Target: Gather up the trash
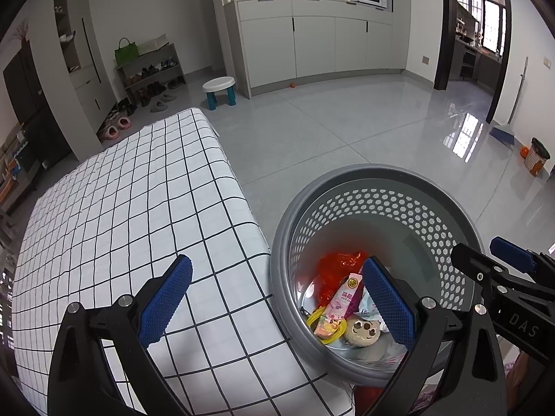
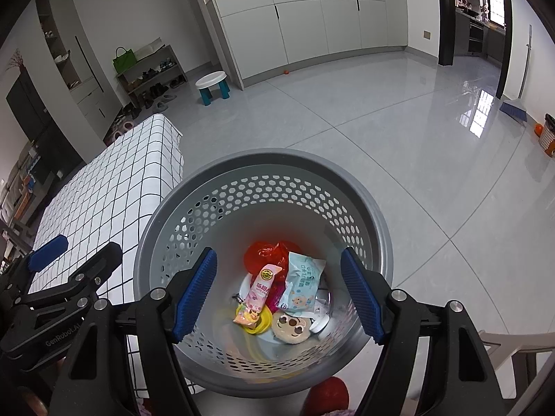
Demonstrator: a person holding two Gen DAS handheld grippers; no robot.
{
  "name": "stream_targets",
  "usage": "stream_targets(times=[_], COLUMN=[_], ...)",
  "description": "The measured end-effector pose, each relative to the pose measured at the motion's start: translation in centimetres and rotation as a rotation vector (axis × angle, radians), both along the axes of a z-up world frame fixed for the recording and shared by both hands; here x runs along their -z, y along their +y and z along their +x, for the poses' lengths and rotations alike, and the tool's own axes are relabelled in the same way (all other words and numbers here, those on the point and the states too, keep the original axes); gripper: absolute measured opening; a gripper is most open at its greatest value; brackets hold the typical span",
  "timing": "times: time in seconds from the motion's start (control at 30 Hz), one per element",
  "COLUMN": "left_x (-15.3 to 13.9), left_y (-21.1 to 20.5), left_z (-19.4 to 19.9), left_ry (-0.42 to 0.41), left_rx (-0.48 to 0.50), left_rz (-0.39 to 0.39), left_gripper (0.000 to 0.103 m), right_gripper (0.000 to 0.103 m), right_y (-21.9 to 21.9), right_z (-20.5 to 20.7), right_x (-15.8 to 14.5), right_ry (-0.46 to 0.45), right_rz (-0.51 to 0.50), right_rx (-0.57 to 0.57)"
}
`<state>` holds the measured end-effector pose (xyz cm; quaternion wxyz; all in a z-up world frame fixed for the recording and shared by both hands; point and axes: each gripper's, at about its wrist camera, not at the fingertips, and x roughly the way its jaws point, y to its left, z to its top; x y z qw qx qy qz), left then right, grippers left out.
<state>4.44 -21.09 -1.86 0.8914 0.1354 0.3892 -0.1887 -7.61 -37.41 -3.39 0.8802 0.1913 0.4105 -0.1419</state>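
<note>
A grey perforated trash basket [image 1: 381, 173] [image 2: 277, 156] stands on the floor beside the table. Inside lie a red plastic bag [image 1: 338, 263] [image 2: 267, 253], a pink snack wrapper [image 1: 341, 298] [image 2: 258, 291], a light-blue wipes packet [image 2: 301, 284], a yellow ring [image 2: 256, 322] and a round beige face-shaped item [image 1: 362, 331] [image 2: 291, 327]. My right gripper [image 2: 277, 294] [image 1: 489, 254] hangs open above the basket's mouth, nothing between its blue pads. My left gripper [image 1: 277, 298] [image 2: 78, 254] is open too, straddling the table edge and the basket rim, and holds nothing.
A table with a white, black-checked cloth [image 1: 121, 208] [image 2: 104, 190] lies left of the basket. On the tiled floor are a white stool [image 1: 220, 92], a shoe rack [image 1: 149, 72], a broom [image 1: 503, 131] and a small bin [image 1: 536, 156]. A red object [image 2: 326, 395] shows below the basket.
</note>
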Motion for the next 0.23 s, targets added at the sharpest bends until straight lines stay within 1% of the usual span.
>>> stream_targets(times=[0.23], left_x=[-0.01], left_y=[0.10], left_z=[-0.10], left_ry=[-0.001], left_rx=[-0.001], left_rz=[-0.002], left_gripper=[0.097], right_gripper=[0.071], right_y=[0.07], right_z=[-0.05], right_x=[0.03], right_ry=[0.000], right_rz=[0.000], right_rx=[-0.001])
